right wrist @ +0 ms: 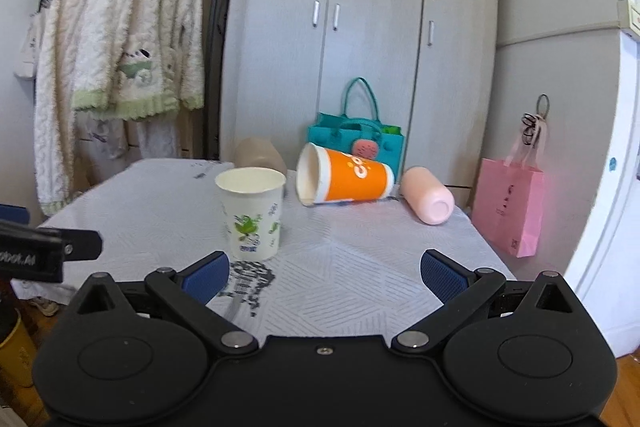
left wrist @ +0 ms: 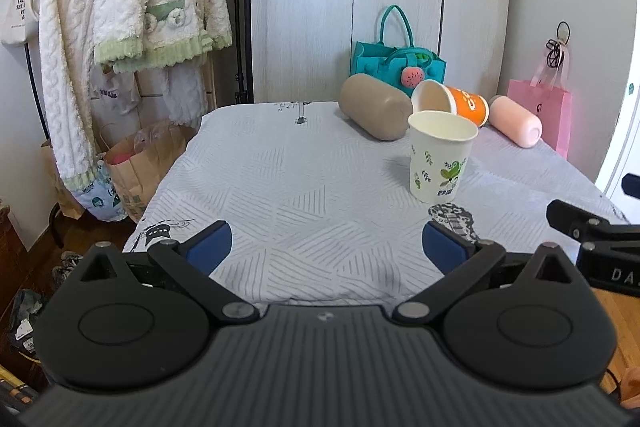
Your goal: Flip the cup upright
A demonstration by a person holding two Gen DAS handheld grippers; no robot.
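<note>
A white paper cup with green leaf print (left wrist: 440, 157) stands upright on the cloth-covered table (left wrist: 304, 187); it also shows in the right wrist view (right wrist: 252, 213). An orange paper cup (left wrist: 452, 101) lies on its side behind it, mouth toward the left, also in the right wrist view (right wrist: 344, 179). My left gripper (left wrist: 326, 247) is open and empty above the table's near edge. My right gripper (right wrist: 326, 275) is open and empty, just right of the white cup and short of it.
A tan bottle (left wrist: 376, 111) and a pink bottle (left wrist: 516, 121) lie on their sides at the back. A teal felt bag (left wrist: 396, 65) stands behind them, a pink paper bag (right wrist: 508, 211) at the right. Robes hang at left (left wrist: 120, 7). Wardrobe doors (left wrist: 352, 7) are behind.
</note>
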